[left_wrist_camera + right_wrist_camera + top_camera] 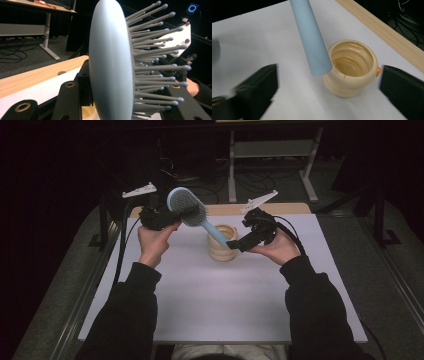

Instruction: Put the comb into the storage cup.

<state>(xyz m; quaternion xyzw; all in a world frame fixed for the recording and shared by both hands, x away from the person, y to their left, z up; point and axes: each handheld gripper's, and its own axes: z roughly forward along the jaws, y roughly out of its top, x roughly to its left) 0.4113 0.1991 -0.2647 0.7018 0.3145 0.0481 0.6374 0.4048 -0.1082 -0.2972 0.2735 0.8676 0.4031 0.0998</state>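
A light blue hairbrush with grey bristles is held up above the white table, and my left gripper is shut on its oval head. Its handle slants down to the right and ends just above the near rim of a cream ridged pot. In the right gripper view the handle ends at the pot's left rim, and the pot looks empty. My right gripper is beside the pot on its right, open, with its jaws wide apart either side of the pot.
The white table top has a wooden strip along its far edge. Behind it stand a grey desk frame and cables on the dark floor. The other gripper's white plate shows beyond the bristles.
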